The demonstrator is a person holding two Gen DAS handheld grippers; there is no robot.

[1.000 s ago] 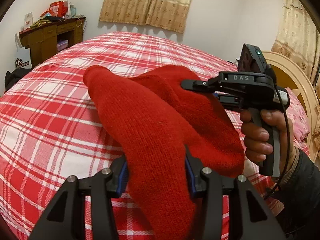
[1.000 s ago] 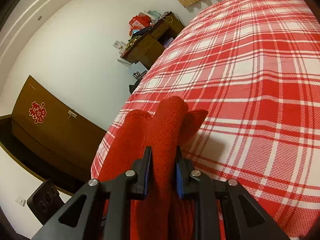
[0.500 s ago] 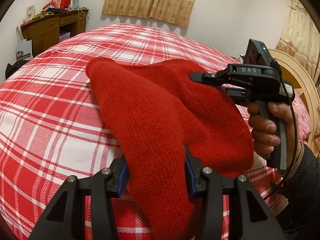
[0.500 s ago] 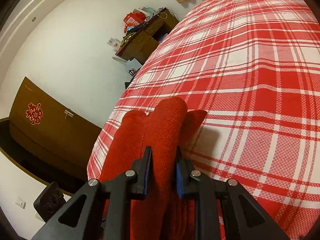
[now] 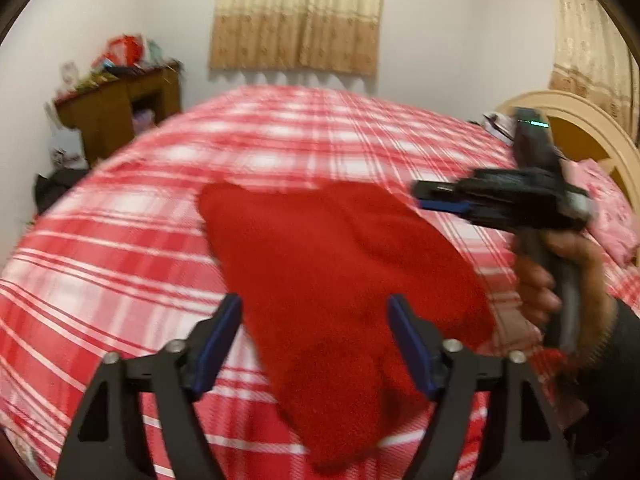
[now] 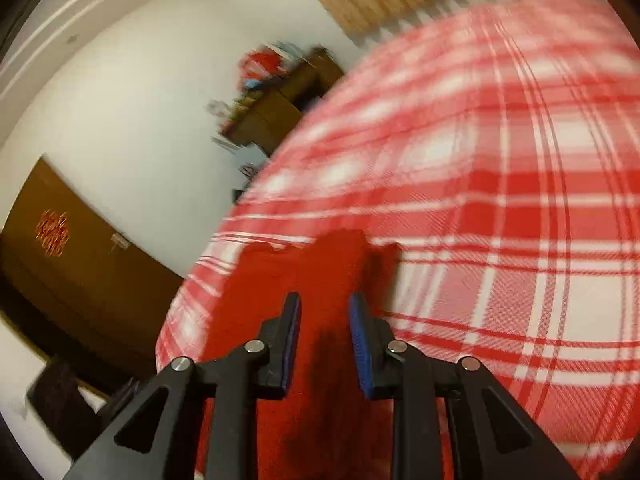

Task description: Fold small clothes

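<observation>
A red knit cloth (image 5: 340, 272) lies on the bed (image 5: 120, 240), which has a red and white check cover. The cloth looks folded over, with one part on top of another.

The left gripper (image 5: 314, 344) has just been opening and its jaws now stand wide apart. The cloth lies between them, and the blue pads (image 5: 218, 340) do not press on it.

The right gripper (image 6: 324, 340) has just been opening a little too. Its jaws are a bit apart with the cloth under and between them, and the pads (image 6: 358, 340) look clear of it. In the left view, a hand (image 5: 540, 280) holds this gripper by its grip, by the right edge of the cloth.

Both pictures are blurry. A brown desk (image 5: 116, 112) with stuff on it stands by the far wall, and a curtain (image 5: 296, 16) hangs behind the bed.
</observation>
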